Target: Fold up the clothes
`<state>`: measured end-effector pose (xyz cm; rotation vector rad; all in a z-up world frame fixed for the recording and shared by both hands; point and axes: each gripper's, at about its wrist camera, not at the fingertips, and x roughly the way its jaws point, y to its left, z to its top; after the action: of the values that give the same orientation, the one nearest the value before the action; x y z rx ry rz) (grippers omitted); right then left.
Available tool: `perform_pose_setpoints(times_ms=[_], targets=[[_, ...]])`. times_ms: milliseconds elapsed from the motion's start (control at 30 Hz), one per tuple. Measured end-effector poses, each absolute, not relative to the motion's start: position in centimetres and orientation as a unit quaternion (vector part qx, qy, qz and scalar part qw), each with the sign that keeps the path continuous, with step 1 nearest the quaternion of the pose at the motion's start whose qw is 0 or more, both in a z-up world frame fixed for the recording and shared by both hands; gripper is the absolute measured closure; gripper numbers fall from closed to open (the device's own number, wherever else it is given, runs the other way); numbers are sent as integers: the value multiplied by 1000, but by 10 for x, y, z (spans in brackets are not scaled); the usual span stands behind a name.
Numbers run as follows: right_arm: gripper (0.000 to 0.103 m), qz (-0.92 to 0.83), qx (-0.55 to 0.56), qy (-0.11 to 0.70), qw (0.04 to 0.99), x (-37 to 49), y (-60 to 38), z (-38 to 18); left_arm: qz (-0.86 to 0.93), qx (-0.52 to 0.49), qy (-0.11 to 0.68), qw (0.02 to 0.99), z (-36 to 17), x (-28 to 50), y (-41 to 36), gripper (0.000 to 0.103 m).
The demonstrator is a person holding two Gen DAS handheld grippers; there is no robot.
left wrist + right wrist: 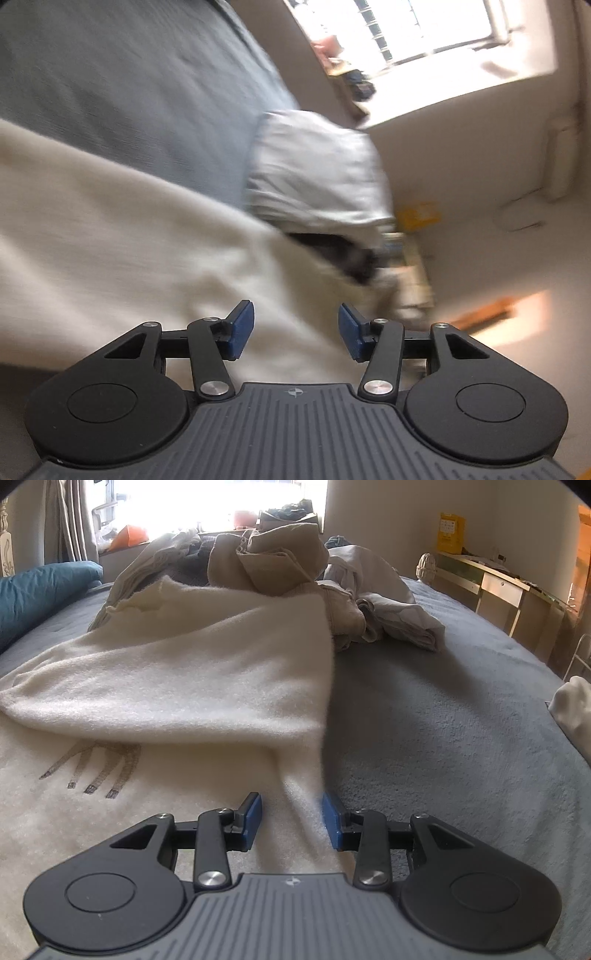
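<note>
My left gripper hangs tilted, its blue pads spread wide and holding nothing. My right gripper sits low and level, jaws likewise parted, nothing between its fingers.

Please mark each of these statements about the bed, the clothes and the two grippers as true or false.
1. The right gripper is open, its blue pads apart over the fluffy cream sweater. True.
2. The cream sweater lies fully flat and unfolded. False: part is folded over, covering most of the brown printed motif.
3. A heap of unfolded beige and grey clothes sits beyond the sweater. True.
4. The left gripper is clamped on cloth. False: it is open, holding nothing.
5. The grey-blue bedspread is red. False: grey-blue.
</note>
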<state>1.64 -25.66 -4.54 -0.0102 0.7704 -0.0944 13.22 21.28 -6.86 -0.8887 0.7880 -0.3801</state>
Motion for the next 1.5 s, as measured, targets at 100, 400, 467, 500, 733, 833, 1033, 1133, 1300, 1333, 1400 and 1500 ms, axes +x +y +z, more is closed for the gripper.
perform_pose_setpoints(times_ms=[100, 400, 467, 500, 733, 833, 1033, 1133, 1300, 1333, 1400, 1500], targets=[[64, -47, -10, 376, 926, 16, -255, -43, -122, -311, 383, 861, -65, 123, 193, 53], [65, -58, -13, 359, 931, 25, -253, -30, -186, -148, 345, 908, -55, 121, 98, 50], [65, -58, -24, 362, 930, 33, -249, -34, -193, -135, 357, 904, -65, 122, 81, 50], [65, -60, -31, 369, 927, 37, -248, -39, -194, -131, 361, 903, -71, 121, 76, 50], [94, -90, -23, 334, 938, 29, -252, -37, -196, -105, 370, 902, -88, 107, 52, 50], [95, -112, 9, 327, 938, 21, -269, -37, -199, -90, 368, 904, -88, 104, 47, 50], [96, -123, 59, 341, 930, 23, -291, -54, -202, -53, 363, 908, -92, 99, 35, 50], [93, -116, 81, 351, 926, 24, -300, -58, -195, -40, 360, 912, -92, 94, 33, 50], [73, -87, 73, 367, 923, 3, -309, -28, -185, -25, 337, 923, -79, 85, 34, 50], [73, -88, 65, 365, 925, -5, -312, -21, -186, -24, 329, 925, -76, 84, 34, 50], [75, -89, 79, 346, 931, -11, -317, -7, -188, -18, 323, 927, -77, 85, 30, 49], [85, -71, 125, 309, 940, -7, -324, 12, -174, -5, 342, 923, -89, 91, 21, 49]])
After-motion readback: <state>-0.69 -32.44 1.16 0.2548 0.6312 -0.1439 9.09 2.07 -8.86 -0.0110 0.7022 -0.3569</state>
